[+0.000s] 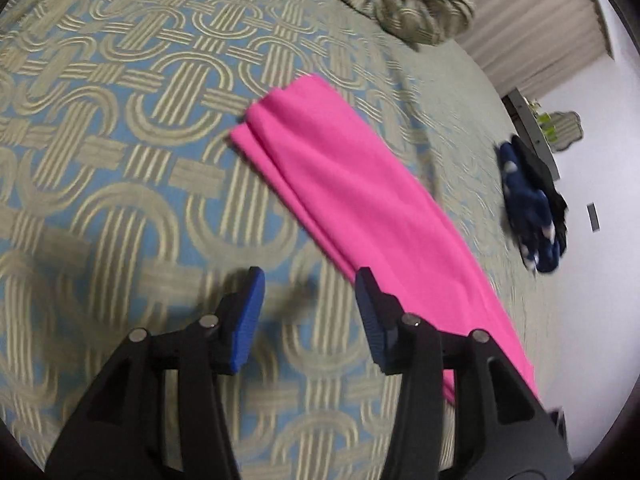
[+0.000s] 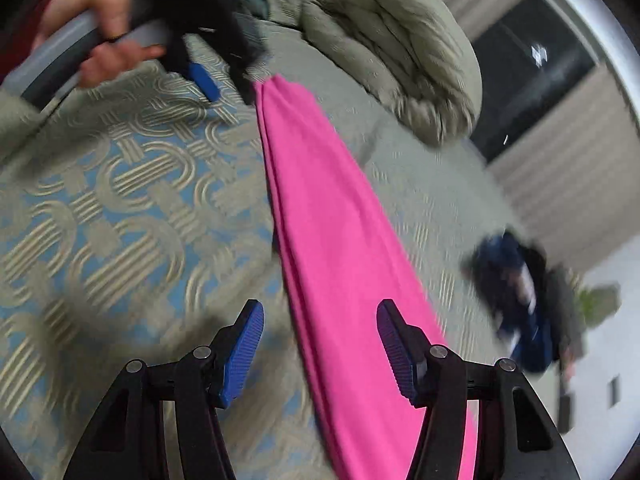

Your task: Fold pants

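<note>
The pink pants point(image 1: 360, 200) lie flat on the patterned bedspread point(image 1: 120, 140), folded lengthwise into one long strip. In the left wrist view my left gripper point(image 1: 308, 280) is open and empty, just left of the strip near one end. In the right wrist view my right gripper point(image 2: 320, 312) is open above the other end of the pants point(image 2: 336, 260), with the strip running between its blue pads point(image 2: 244, 348). The left gripper point(image 2: 224, 76) shows there at the far end of the strip, held by a hand.
A rumpled olive duvet point(image 1: 412, 4) is piled at the far side of the bed, also in the right wrist view point(image 2: 400, 60). A dark blue dotted garment point(image 1: 532, 208) lies near the bed's right edge. Curtains point(image 1: 540, 28) and a wall stand beyond.
</note>
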`<state>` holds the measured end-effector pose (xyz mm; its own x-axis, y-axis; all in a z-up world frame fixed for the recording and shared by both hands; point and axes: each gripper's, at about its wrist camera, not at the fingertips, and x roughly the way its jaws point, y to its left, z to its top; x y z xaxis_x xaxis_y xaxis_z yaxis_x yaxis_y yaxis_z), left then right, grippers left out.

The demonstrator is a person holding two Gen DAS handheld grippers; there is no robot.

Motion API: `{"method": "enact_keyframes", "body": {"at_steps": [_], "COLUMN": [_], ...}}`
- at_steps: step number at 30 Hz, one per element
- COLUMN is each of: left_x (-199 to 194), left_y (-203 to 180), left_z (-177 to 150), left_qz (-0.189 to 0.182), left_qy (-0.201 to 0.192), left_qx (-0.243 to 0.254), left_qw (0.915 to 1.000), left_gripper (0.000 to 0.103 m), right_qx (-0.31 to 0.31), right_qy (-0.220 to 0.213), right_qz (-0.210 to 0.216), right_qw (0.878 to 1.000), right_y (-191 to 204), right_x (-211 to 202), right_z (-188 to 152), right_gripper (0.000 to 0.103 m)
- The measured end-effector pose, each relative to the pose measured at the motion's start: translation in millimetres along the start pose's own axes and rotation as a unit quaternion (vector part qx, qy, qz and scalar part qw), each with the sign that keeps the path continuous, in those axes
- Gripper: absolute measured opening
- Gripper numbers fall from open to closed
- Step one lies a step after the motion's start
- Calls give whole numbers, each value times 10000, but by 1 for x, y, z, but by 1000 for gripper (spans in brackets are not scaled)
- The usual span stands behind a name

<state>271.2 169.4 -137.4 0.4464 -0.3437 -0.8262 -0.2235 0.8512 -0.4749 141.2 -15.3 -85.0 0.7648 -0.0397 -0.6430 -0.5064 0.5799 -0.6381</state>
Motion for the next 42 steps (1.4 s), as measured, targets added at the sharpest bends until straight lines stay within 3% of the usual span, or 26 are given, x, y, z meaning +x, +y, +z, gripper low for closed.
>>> {"method": "enact_keyframes", "body": {"at_steps": [3, 10, 13, 16, 17, 18, 19, 21, 28, 32, 38, 42], "left_x": [1, 13, 14, 15, 17, 20, 20, 21, -38, -82, -132, -157], "left_y": [-3, 5, 7, 4, 2, -1, -3, -6, -17, -13, 22, 60], "left_z": [15, 43, 46, 47, 48, 51, 51, 54, 51, 38, -6, -58], "left_qz": [-50, 3, -16, -12, 1, 17, 37, -2, -413, -433, -427, -358], "left_qy": [-113, -154, -209, -301, -335, -378, -451, -449, -1051, -1195, -1247, -1260], "left_qx": [44, -172, -311, -323, -329, -323, -283, -201, -1, 152, -45, -224], "left_qw": [9999, 9997, 9993, 9990, 9989, 9988, 9986, 9988, 9936, 9918, 9913, 9911], "left_gripper": [49, 50, 50, 50, 50, 44, 12, 9, 9, 9, 9, 9], "right_qx": [-267, -253, -89, 44, 94, 146, 203, 337, 720, 763, 554, 518], "right_qy": [-124, 7, 43, 226, 292, 353, 384, 379, -6, -151, -363, -293], "right_qz": [-328, -336, -403, -383, -359, -323, -289, -219, 14, 288, 833, 1289], "right_qw": [9990, 9991, 9991, 9990, 9989, 9987, 9986, 9985, 9974, 9966, 9943, 9899], "right_y": [22, 42, 40, 35, 34, 33, 31, 27, -4, -9, 21, 50], "right_x": [4, 36, 42, 58, 64, 69, 72, 73, 33, 5, -53, -84], "right_z": [6, 14, 19, 25, 27, 27, 28, 30, 40, 47, 46, 41], "right_gripper": [59, 59, 50, 29, 17, 8, 7, 5, 5, 5, 5, 5]}}
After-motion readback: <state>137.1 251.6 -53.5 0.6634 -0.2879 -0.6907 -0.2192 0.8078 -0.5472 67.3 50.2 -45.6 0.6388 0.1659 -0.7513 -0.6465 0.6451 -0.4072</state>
